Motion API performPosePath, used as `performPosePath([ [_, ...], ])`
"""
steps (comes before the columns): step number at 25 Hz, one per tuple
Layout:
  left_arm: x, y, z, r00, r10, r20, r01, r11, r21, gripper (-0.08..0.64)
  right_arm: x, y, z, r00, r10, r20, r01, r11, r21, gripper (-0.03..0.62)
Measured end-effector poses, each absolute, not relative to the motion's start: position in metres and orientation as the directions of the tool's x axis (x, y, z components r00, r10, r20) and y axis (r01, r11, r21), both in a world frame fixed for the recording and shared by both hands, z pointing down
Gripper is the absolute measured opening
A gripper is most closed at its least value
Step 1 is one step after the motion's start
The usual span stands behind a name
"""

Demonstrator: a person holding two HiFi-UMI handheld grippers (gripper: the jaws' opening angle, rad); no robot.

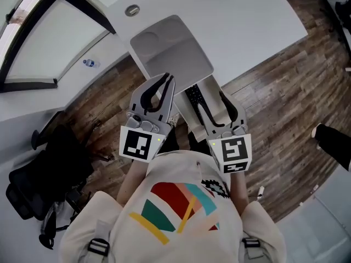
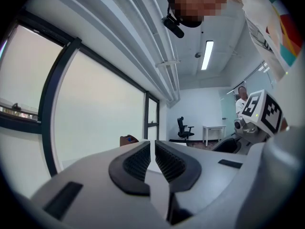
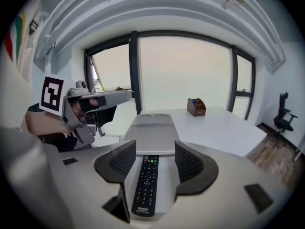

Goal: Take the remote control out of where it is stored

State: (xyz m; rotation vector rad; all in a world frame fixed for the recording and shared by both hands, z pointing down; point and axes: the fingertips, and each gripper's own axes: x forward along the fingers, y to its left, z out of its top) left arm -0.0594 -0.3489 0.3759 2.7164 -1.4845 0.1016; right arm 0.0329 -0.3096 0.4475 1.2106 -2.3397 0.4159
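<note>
A black remote control (image 3: 147,185) lies lengthwise on a pale grey pulled-out tray (image 3: 167,194), just below a grey lid-like panel (image 3: 152,128). My right gripper (image 3: 153,163) is open, one jaw on each side of the remote, and the pads do not touch it. From the head view the remote (image 1: 194,97) shows between the right gripper (image 1: 211,100) fingers, in front of the grey panel (image 1: 171,48). My left gripper (image 1: 166,81) hovers to the left of the tray. Its jaws (image 2: 153,151) are shut with nothing between them.
The grey panel rests on a white table (image 1: 247,15) that carries a small brown box (image 3: 196,107) and a round grommet (image 1: 132,10). A black chair and bags (image 1: 44,169) stand on the wood floor at the left. A water bottle (image 1: 90,63) lies near the window.
</note>
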Motion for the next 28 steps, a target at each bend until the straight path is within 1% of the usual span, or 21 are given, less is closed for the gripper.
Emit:
performPosePath([
  [1,-0.060,-0.351,0.378,0.550,-0.831,0.082,-0.835,-0.551,0.011,0.011,0.033,-0.309,0.455,-0.480,-0.679,0.555,-0.838,0.543,-0.061,0.243],
  [2,-0.060,-0.352,0.382,0.559,-0.824,0.090,-0.828,-0.560,0.018,0.012,0.032,-0.308,0.463,-0.464,-0.671,0.578,-0.847,0.527,-0.069,0.277],
  [3,-0.060,-0.354,0.387,0.567,-0.818,0.098,-0.823,-0.567,0.029,0.025,0.031,-0.306,0.471,-0.450,-0.661,0.601,-0.853,0.517,-0.070,0.298],
  [5,-0.062,-0.358,0.394,0.577,-0.809,0.111,-0.817,-0.574,0.055,0.066,0.027,-0.303,0.488,-0.433,-0.634,0.641,-0.856,0.512,-0.072,0.310],
  [9,-0.060,-0.362,0.401,0.591,-0.798,0.121,-0.806,-0.589,0.056,0.072,0.020,-0.298,0.525,-0.423,-0.543,0.725,-0.847,0.520,-0.105,0.308],
  [11,-0.059,-0.363,0.403,0.598,-0.792,0.124,-0.801,-0.597,0.047,0.072,0.019,-0.295,0.544,-0.405,-0.488,0.773,-0.837,0.538,-0.099,0.308],
  [13,-0.060,-0.363,0.405,0.603,-0.788,0.127,-0.797,-0.603,0.041,0.072,0.019,-0.294,0.557,-0.383,-0.460,0.802,-0.833,0.546,-0.085,0.308],
  [17,-0.070,-0.363,0.411,0.609,-0.778,0.153,-0.788,-0.615,0.012,0.069,0.012,-0.298,0.571,-0.361,-0.438,0.824,-0.842,0.532,-0.086,0.308],
  [18,-0.072,-0.364,0.414,0.608,-0.778,0.159,-0.788,-0.616,0.002,0.030,0.010,-0.300,0.574,-0.356,-0.434,0.828,-0.844,0.530,-0.085,0.308],
  [19,-0.074,-0.364,0.416,0.608,-0.777,0.165,-0.787,-0.617,-0.006,0.009,0.009,-0.302,0.576,-0.350,-0.431,0.832,-0.845,0.529,-0.081,0.308],
  [28,-0.087,-0.371,0.430,0.602,-0.775,0.192,-0.793,-0.608,0.032,0.009,0.004,-0.317,0.595,-0.291,-0.399,0.869,-0.856,0.514,-0.050,0.308],
])
